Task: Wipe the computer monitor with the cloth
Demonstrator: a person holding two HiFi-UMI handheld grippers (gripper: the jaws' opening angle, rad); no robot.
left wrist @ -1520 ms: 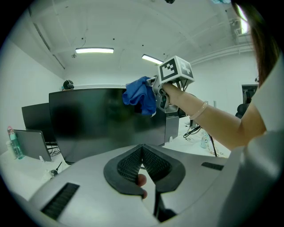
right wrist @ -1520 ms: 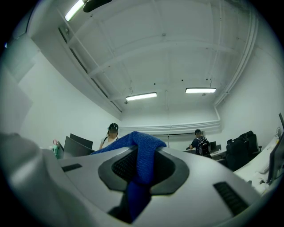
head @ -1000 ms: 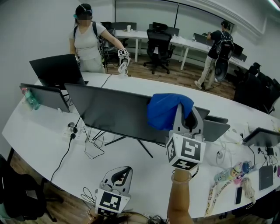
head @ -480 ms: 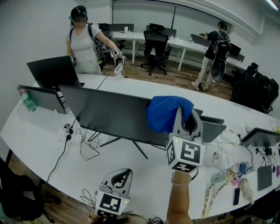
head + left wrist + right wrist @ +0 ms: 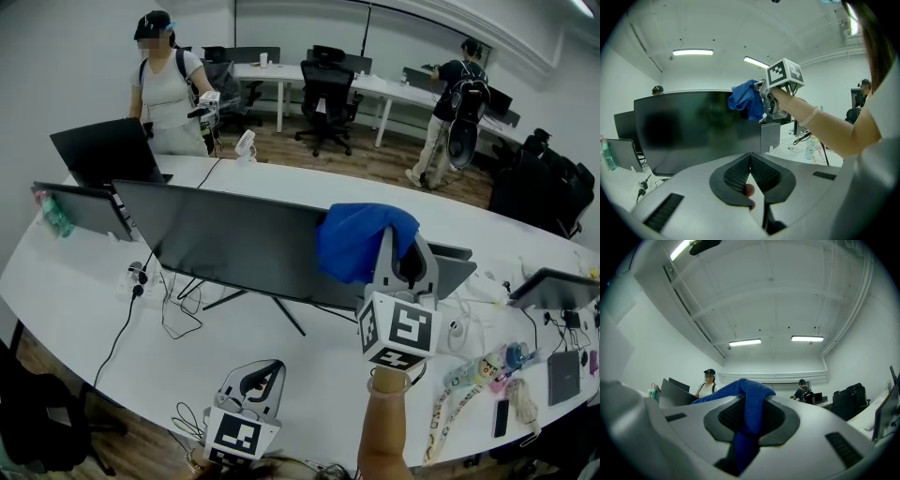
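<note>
A wide dark computer monitor (image 5: 234,246) stands on the white curved table (image 5: 84,319). The blue cloth (image 5: 361,239) hangs bunched over the monitor's top right corner, and my right gripper (image 5: 401,251) is shut on it from below. In the right gripper view the cloth (image 5: 749,413) fills the gap between the jaws. My left gripper (image 5: 265,370) is held low near the table's front edge, shut and empty. In the left gripper view I see the screen (image 5: 693,126), the cloth (image 5: 747,99) and the right gripper's marker cube (image 5: 785,75).
Smaller monitors (image 5: 80,208) and a dark screen (image 5: 108,150) stand at the left, with a power strip (image 5: 139,277) and loose cables (image 5: 178,314). A lanyard, a bottle (image 5: 487,361) and a phone (image 5: 500,417) lie at the right. Two people (image 5: 169,84) (image 5: 450,98) stand beyond the table.
The person at the back left has drawn their hand-held gripper in toward their body. My right gripper with the cloth and my left gripper have hardly moved.
</note>
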